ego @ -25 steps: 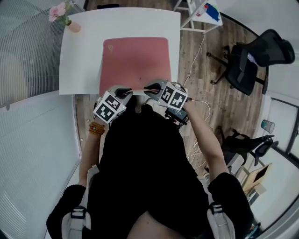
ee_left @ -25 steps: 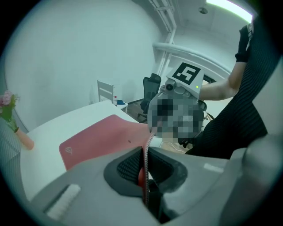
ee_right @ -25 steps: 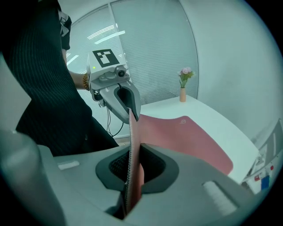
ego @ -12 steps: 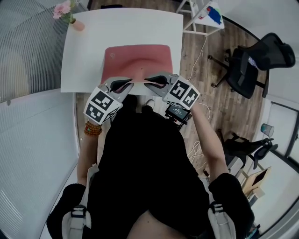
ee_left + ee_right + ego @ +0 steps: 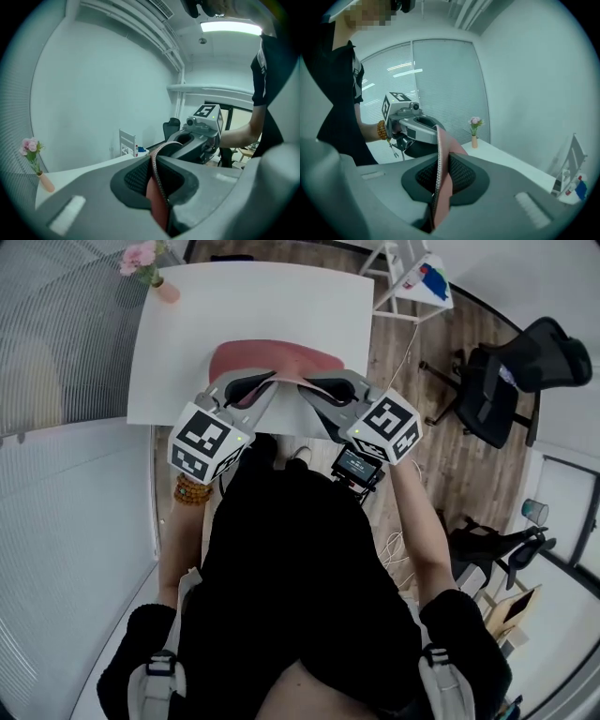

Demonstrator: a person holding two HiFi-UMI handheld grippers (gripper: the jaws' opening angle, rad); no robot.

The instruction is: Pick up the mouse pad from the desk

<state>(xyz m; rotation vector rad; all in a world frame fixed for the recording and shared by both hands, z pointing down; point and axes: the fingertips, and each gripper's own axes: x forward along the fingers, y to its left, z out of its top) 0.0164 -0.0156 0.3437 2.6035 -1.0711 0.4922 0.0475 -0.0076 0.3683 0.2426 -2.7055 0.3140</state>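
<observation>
The pink mouse pad (image 5: 274, 360) is held up above the white desk (image 5: 178, 343), with its near edge raised and its far part hanging toward the desk. My left gripper (image 5: 263, 382) is shut on the near edge at the left, my right gripper (image 5: 304, 383) on the same edge at the right. In the left gripper view the pad's edge (image 5: 158, 190) is pinched between the jaws of the left gripper (image 5: 154, 165), and the right gripper (image 5: 199, 136) shows beyond. In the right gripper view the pad (image 5: 441, 185) stands clamped in the right gripper (image 5: 442, 165).
A pink vase of flowers (image 5: 155, 268) stands at the desk's far left corner. A black office chair (image 5: 502, 371) and a white rack (image 5: 408, 273) stand on the wooden floor to the right, where a white cable (image 5: 398, 352) lies. A small screen device (image 5: 356, 465) sits below my right gripper.
Both grippers have risen and moved away from the person with the pad's near edge. The pad has come up off the desk and bends between them.
</observation>
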